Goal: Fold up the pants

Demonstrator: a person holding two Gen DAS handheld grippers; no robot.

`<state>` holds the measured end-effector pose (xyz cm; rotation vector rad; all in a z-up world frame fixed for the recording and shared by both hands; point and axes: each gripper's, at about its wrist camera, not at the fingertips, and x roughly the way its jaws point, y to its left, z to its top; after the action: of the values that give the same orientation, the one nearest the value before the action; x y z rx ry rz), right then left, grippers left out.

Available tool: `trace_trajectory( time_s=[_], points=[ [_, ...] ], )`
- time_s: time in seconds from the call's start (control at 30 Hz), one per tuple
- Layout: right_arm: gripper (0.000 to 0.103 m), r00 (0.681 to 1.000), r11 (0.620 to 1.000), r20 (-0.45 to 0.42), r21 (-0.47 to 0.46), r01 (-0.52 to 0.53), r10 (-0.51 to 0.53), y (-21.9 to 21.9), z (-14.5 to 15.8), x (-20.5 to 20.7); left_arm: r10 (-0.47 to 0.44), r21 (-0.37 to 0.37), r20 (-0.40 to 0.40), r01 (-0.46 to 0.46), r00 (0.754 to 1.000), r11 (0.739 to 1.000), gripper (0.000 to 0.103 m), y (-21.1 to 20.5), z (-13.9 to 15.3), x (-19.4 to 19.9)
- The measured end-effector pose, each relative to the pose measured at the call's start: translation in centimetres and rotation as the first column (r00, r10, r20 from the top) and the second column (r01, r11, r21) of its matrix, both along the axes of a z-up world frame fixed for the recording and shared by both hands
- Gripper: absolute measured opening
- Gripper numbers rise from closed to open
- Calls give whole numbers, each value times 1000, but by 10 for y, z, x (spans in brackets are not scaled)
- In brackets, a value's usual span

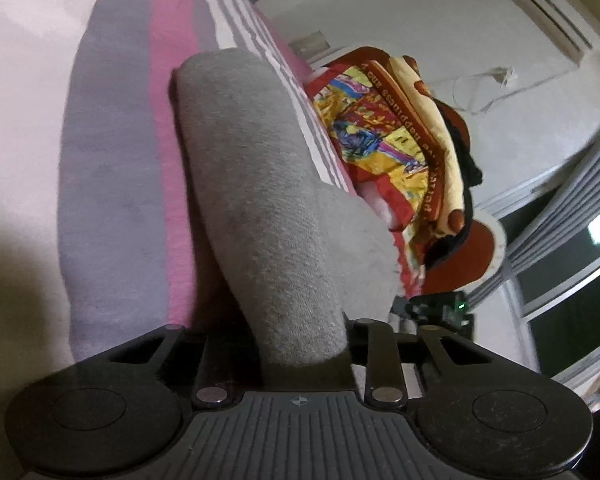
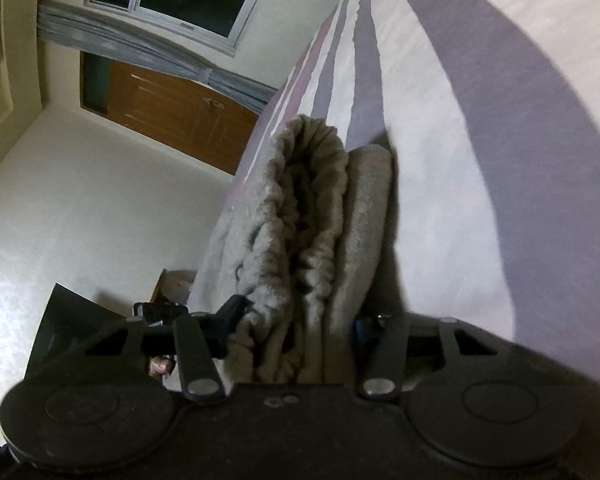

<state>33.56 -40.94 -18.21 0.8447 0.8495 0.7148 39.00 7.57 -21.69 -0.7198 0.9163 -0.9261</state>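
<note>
My left gripper (image 1: 300,344): clamped on the grey pants (image 1: 256,200).
My right gripper (image 2: 296,332): clamped on their bunched waistband (image 2: 312,200).
Bed sheet (image 1: 112,160): striped, under the pants.

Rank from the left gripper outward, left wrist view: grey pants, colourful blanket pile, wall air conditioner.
1. grey pants: between the left gripper fingers, centre.
2. colourful blanket pile: beyond the pants, right of centre, on the striped bed sheet.
3. wall air conditioner: top right, on the far wall.
</note>
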Motion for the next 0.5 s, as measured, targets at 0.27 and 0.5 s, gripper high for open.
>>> trace_trajectory(
  time_s=[0.27, 0.5],
  points=[
    [47, 1000, 1000, -7, -10, 0, 0, 1, 8, 0, 62, 190, 135, -87, 989, 978, 27, -13, 32, -21],
    [47, 1000, 998, 11, -64, -6, 7, 18, 40, 2, 68, 254, 219, -124, 973, 959, 25, -9, 66, -38]
  ],
)
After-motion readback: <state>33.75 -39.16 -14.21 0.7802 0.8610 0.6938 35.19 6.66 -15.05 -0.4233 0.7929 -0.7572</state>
